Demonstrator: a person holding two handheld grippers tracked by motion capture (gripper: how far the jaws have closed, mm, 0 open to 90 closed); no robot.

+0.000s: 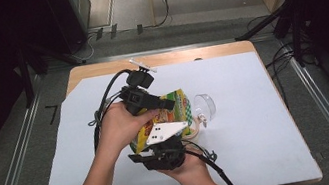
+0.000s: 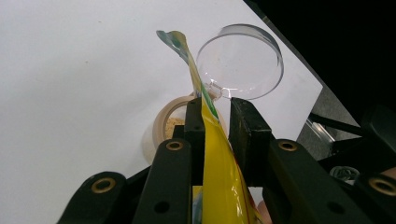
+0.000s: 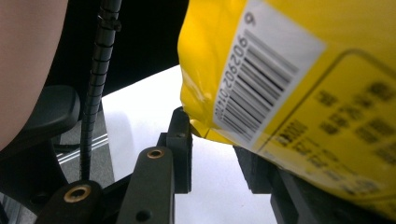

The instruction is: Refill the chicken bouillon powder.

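A yellow snack bag hangs in the air between the two hands above the white table cover. My left gripper comes at it from above and is shut on its upper edge; in the left gripper view the bag runs edge-on between the jaws of that gripper. My right gripper sits under the bag, its grey plate turned up. In the right gripper view the bag's barcode face lies across the right jaw of that gripper, whose jaws stand apart with bare table between them.
A clear plastic cup lies on its side just right of the bag, its mouth showing beyond the left jaws. A beige ring-shaped item rests beside it. The cover spreads wide to the right and left.
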